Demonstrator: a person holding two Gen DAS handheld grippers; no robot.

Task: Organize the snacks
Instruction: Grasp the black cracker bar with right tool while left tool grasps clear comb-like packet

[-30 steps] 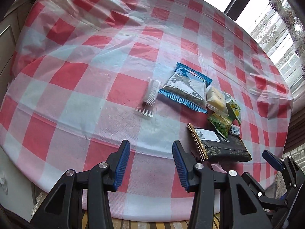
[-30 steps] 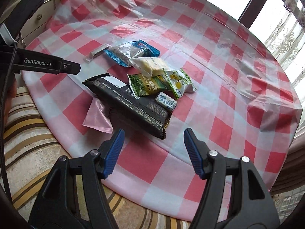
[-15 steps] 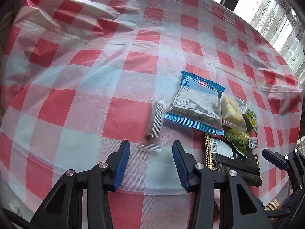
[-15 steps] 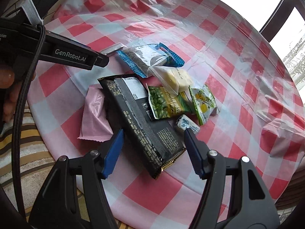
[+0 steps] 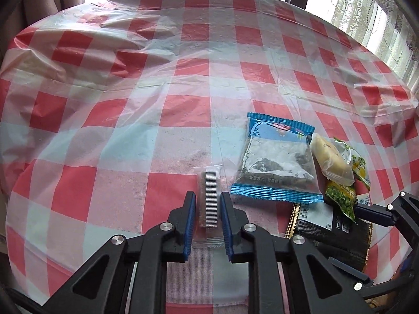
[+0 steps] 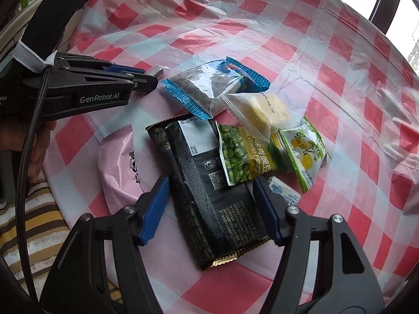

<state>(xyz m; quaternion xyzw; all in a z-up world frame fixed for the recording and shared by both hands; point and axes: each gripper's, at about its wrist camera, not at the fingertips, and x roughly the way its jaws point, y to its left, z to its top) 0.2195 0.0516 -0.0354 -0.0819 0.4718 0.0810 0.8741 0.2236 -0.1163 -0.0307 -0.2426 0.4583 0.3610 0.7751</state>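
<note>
A slim snack bar (image 5: 210,180) in a clear wrapper lies on the red-checked tablecloth (image 5: 183,104), and my left gripper (image 5: 207,195) is shut on it, one pad on each long side. The right wrist view shows that same left gripper (image 6: 146,81) at the left. My right gripper (image 6: 210,180) is low over a long black packet (image 6: 209,209). Its jaws are opening and straddle the packet without pressing it. A green pea packet (image 6: 243,154) overlaps the black one.
Beside the bar lie a blue-edged packet (image 5: 275,162), a yellow cake in clear wrap (image 6: 264,112), a lemon sachet (image 6: 306,151), a small white-blue sweet (image 6: 284,193) and a pink packet (image 6: 117,167). A striped cushion (image 6: 34,225) sits below the near table edge.
My left gripper moved forward over the slim bar and closed on it. My right gripper came down and forward until its jaws straddle the black packet.
</note>
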